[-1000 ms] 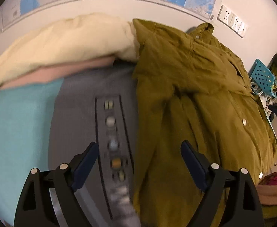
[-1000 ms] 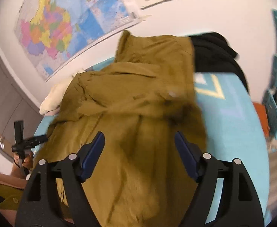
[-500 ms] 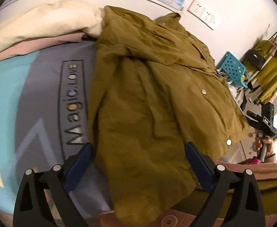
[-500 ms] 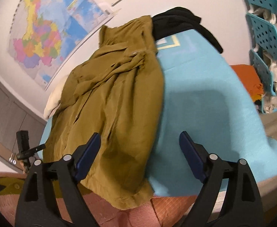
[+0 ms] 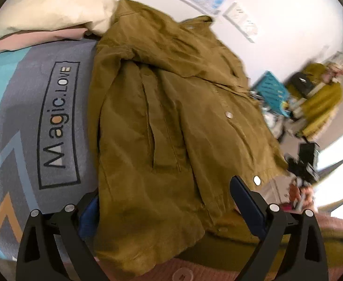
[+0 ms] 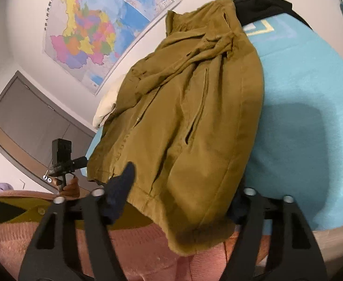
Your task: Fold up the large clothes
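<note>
Jacket (image 5: pixel 162 121): laid flat on the blanket (image 5: pixel 19 107).
Left hand-held gripper (image 5: pixel 169 201): held wide open, hem straddled.
Right hand-held gripper (image 6: pixel 183 196): jaws just closing, hem between, grip unclear.

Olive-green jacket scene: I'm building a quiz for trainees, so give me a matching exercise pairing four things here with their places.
Things:
1. olive-green jacket
2. cream pillow
3. black garment
4. coloured wall map

Places:
A. on the wall above the bed
B. spread on the turquoise blanket, hem between both grippers' jaws
C. far end of the bed, right of the jacket's collar
D. at the jacket's shoulder, left wrist view

Pairs: 1-B, 2-D, 3-C, 4-A
</note>
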`<action>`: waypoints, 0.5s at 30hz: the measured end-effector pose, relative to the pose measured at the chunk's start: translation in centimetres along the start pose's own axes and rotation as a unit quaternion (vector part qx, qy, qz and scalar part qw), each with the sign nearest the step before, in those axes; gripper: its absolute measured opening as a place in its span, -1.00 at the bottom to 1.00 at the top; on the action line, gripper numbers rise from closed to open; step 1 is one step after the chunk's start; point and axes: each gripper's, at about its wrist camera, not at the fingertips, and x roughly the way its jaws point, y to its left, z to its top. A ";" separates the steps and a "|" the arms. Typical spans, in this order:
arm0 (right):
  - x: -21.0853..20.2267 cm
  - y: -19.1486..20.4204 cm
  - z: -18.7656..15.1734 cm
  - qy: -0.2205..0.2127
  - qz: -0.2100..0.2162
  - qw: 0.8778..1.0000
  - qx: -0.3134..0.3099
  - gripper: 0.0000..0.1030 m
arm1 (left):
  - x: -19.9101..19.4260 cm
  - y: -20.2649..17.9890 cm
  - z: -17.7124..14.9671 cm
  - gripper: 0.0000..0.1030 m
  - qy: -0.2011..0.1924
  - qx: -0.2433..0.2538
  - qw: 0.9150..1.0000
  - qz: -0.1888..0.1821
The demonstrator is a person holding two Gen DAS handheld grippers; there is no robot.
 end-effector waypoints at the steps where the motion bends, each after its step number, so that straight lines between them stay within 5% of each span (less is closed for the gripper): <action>1: 0.1 0.0 0.0 0.002 0.005 1.000 0.002 -0.14 | 0.2 -0.1 0.3 0.65 -0.001 -0.008 1.000 0.008; 4: 0.1 -0.5 0.2 -0.002 0.016 1.000 0.015 -0.28 | 0.7 -0.7 0.7 0.20 -0.004 0.010 0.999 0.053; 9: 0.4 -0.1 -0.2 0.006 0.023 1.000 0.007 0.10 | 0.5 -0.6 0.1 0.14 -0.009 0.025 0.997 0.068; 11: 0.7 0.5 -0.2 0.007 0.020 1.000 -0.003 0.07 | 0.7 -0.8 0.1 0.09 -0.017 0.016 0.996 0.084; 12: 1.0 0.7 -0.2 0.006 0.021 1.000 -0.001 -0.04 | 0.7 -0.9 0.1 -0.20 -0.021 0.014 0.994 0.102; 14: 1.2 0.7 0.0 0.003 0.033 0.999 0.015 -0.73 | 0.8 -1.2 0.3 -0.68 -0.022 0.013 0.989 0.148; 15: 1.1 0.9 0.1 -0.006 0.042 0.999 0.020 -0.74 | 0.4 -1.1 0.5 -0.83 -0.028 0.002 0.990 0.136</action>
